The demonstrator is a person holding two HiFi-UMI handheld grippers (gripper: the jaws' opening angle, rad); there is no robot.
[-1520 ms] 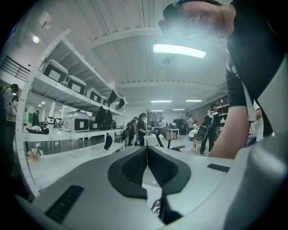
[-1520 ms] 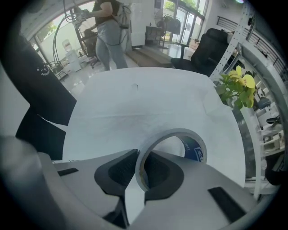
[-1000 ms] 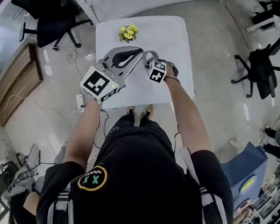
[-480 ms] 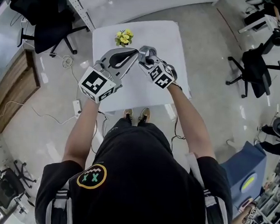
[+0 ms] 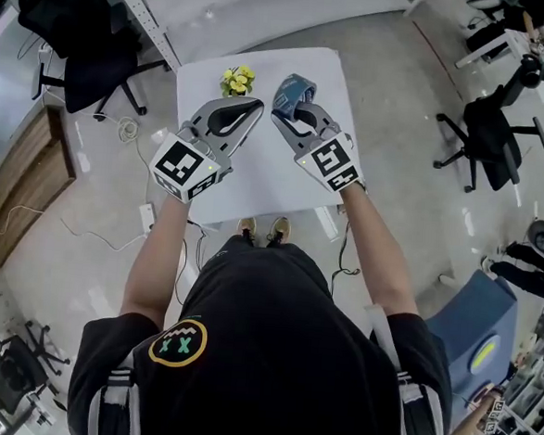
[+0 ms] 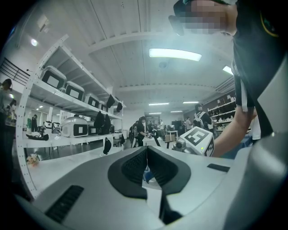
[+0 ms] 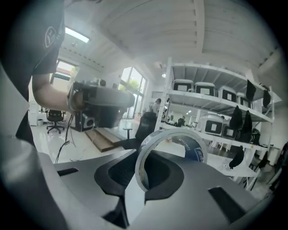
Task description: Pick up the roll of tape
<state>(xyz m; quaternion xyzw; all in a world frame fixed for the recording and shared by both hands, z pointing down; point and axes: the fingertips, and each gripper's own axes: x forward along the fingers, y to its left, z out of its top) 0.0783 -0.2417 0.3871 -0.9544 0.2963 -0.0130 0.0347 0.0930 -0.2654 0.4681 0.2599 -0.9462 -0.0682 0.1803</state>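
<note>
**Right tool pinches a roll of tape above a white tabletop**

Seen from above, a person stands at a small white tabletop (image 5: 260, 183) with a tool in each hand. The right tool (image 5: 293, 113) pinches the roll of tape (image 5: 292, 88) by one wall of its ring, one jaw inside the hole and one outside, with the ring on edge. In the right gripper view, shelves and room show behind the roll, so it appears to be clear of the tabletop. The left tool (image 5: 253, 108) is just beside it, jaws pressed together on nothing. A small bunch of yellow flowers (image 5: 235, 79) lies near the far edge. To finish the lift well, the pinch should stay firm so the thin ring cannot swivel or slip, and the roll should keep apart from the left tool and the flowers.
</note>
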